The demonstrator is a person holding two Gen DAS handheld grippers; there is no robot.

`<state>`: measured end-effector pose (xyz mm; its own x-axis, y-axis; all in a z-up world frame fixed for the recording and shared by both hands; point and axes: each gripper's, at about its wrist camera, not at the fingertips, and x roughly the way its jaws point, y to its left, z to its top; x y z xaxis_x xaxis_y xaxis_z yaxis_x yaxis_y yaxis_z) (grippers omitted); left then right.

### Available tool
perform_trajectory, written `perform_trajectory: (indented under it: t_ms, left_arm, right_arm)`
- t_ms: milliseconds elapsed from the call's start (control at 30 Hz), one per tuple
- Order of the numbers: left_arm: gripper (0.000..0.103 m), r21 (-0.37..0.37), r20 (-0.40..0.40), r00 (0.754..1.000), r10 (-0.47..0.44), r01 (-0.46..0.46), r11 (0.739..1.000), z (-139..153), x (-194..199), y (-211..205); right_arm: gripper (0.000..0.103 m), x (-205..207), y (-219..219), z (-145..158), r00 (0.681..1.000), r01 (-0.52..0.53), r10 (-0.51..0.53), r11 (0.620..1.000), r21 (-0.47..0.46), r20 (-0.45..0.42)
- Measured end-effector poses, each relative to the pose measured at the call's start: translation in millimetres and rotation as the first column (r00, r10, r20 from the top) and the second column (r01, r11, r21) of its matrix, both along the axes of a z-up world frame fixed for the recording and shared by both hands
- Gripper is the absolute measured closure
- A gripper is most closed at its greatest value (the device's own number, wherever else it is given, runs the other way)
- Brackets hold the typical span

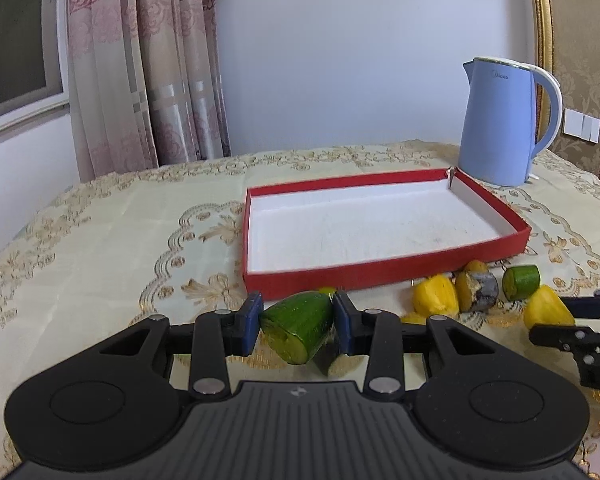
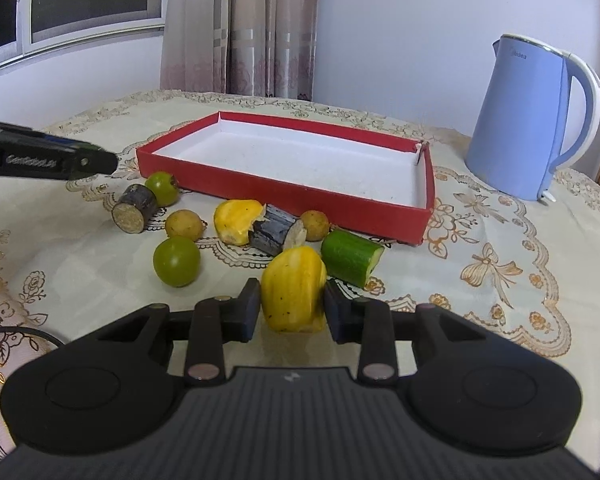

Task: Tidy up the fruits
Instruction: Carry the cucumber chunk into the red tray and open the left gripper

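1. The left gripper point(image 1: 297, 322) is clenched on a cut cucumber piece point(image 1: 300, 326); both blue pads press its green sides, the pale cut face tilting down toward the camera. It is held low over the table's near part, just in front of the red box's near wall.
2. The right gripper point(image 2: 292, 308) is narrowed around a yellow jackfruit piece point(image 2: 293, 289), with both pads against its flanks. Whether the fruit is lifted or rests on the cloth cannot be told.
3. Just beyond that piece, on the tablecloth point(image 2: 480, 240), lie a second cucumber chunk point(image 2: 350, 257) to its right and a green round fruit point(image 2: 176, 261) to its left.
4. Farther on, along the box's near wall, sit another yellow jackfruit piece point(image 2: 237, 221) touching a dark sugarcane segment point(image 2: 274, 230), two small tan round fruits point(image 2: 184, 224) point(image 2: 315, 225), a second sugarcane segment point(image 2: 134, 208) and another green round fruit point(image 2: 162, 187).
5. The red box point(image 2: 380, 216), white inside, lies in the table's middle, with nothing in it.
6. A blue kettle point(image 2: 532, 120) stands toward the far right corner, apart from the box.
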<state>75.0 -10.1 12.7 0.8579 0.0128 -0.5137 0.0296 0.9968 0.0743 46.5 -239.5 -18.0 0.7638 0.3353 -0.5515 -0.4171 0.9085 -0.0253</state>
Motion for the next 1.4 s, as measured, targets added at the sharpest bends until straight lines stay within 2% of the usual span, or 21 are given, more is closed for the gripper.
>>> perform_trajectory:
  t_ms: [433, 733, 1033, 1400]
  left_arm:
    - [0.066, 0.037, 0.019, 1.000, 0.010, -0.011, 0.999, 14.5, 54.0, -17.6]
    - [0.066, 0.074, 0.004, 0.999, 0.036, -0.036, 0.997, 8.9, 110.9, -30.3]
    - [0.066, 0.087, -0.051, 0.997, 0.062, -0.058, 0.995, -8.5, 162.2, -33.6]
    - [0.066, 0.096, -0.139, 0.987, 0.084, -0.071, 0.993, -26.1, 201.6, -35.2]
  right_arm:
    - [0.071, -8.6, -8.1, 16.4, 0.999, -0.003, 0.001, 1.000, 0.028, 0.053]
    - [0.071, -8.4, -12.2, 25.0, 0.997, -0.001, -0.002, 0.999, 0.040, 0.075]
    - [0.071, -5.1, -15.9, 23.5, 0.997, 0.008, -0.012, 0.998, 0.056, 0.070]
    - [0.071, -3.5, -18.4, 23.0, 0.998, 0.017, -0.021, 0.998, 0.067, 0.067]
